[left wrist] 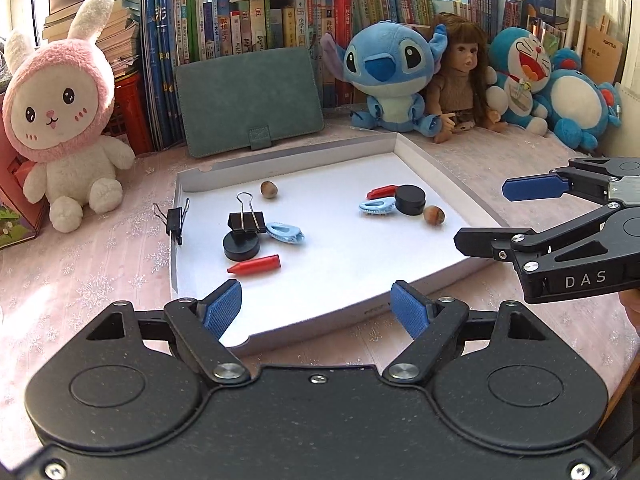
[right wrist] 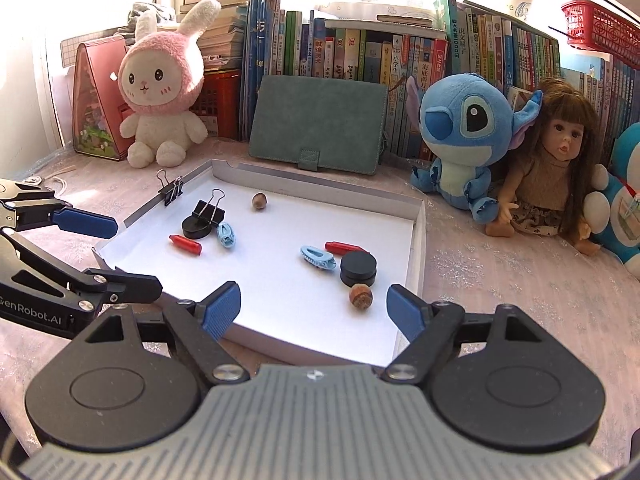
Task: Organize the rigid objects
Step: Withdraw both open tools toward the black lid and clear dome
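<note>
Hovering at the near edge of the shallow white tray [left wrist: 436,168], the left tongs [left wrist: 318,312] and the right tongs [right wrist: 312,310] both stand spread with nothing between their blue pads. The small things to sort lie inside the tray in two loose clusters: on the left a black binder clip [left wrist: 247,220] leaning on a black puck [left wrist: 241,245], a pale blue hair clip [left wrist: 285,233] and a red crayon-like piece [left wrist: 254,265]; on the right a second black puck [right wrist: 358,267], blue hair clip [right wrist: 318,257], red piece [right wrist: 342,247] and a hazelnut [right wrist: 361,298]. Another hazelnut [left wrist: 269,189] sits alone near the far wall, and a second binder clip [left wrist: 176,220] is clipped on the tray's left rim. The likely trouble is crowding: in each cluster the pieces touch, so closing on one could nudge its neighbours, and either round nut could roll from a glancing pad. The low tray wall may also block a shallow approach. Around the tray, on the pink counter [left wrist: 80,280], sit a rabbit plush [left wrist: 60,120], a green notebook case [left wrist: 248,96], a blue plush [left wrist: 388,76] and a doll [right wrist: 560,168], all clear of the work.
</note>
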